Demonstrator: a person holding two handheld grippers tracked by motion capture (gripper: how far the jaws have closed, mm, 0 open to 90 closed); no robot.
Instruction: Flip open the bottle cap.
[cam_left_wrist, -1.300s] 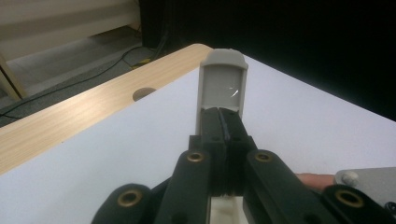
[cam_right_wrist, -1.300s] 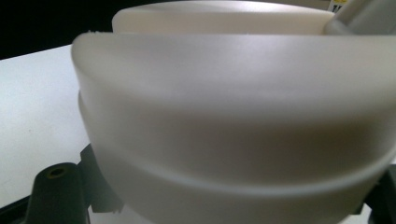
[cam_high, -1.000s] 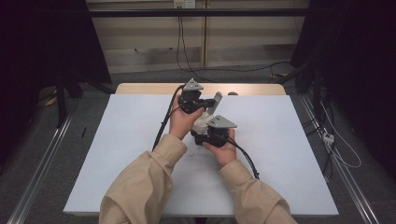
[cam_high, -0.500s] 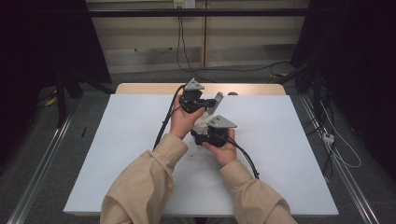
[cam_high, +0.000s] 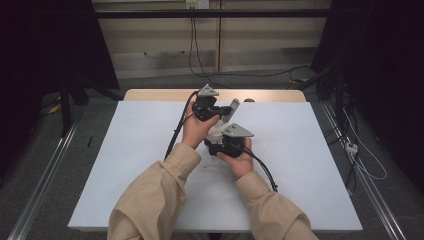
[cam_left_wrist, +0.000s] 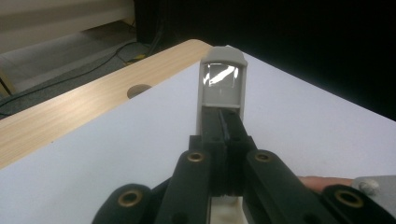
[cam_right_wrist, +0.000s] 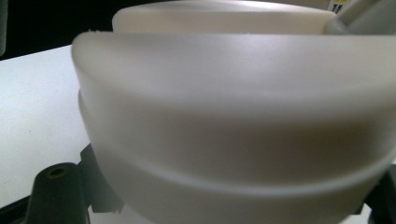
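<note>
Over the middle of the white table (cam_high: 125, 165) two hands hold the grippers close together. My left gripper (cam_high: 224, 111) is shut on the lower end of a grey flat piece (cam_high: 233, 106). In the left gripper view the black jaws (cam_left_wrist: 222, 122) meet on that grey piece (cam_left_wrist: 222, 86), which stands up beyond them with a shiny face. My right gripper (cam_high: 220, 140) is shut on a white rounded body (cam_high: 215, 131). In the right gripper view this white body (cam_right_wrist: 224, 107) sits very close, with a black jaw at each lower corner and the grey piece (cam_right_wrist: 359, 16) at the upper right.
A wooden strip (cam_high: 150, 95) with a round hole (cam_left_wrist: 138, 90) runs along the table's far edge. Black cables trail from both grippers toward the person. Metal rails (cam_high: 45, 170) flank the table, and cables lie on the floor behind and at the right.
</note>
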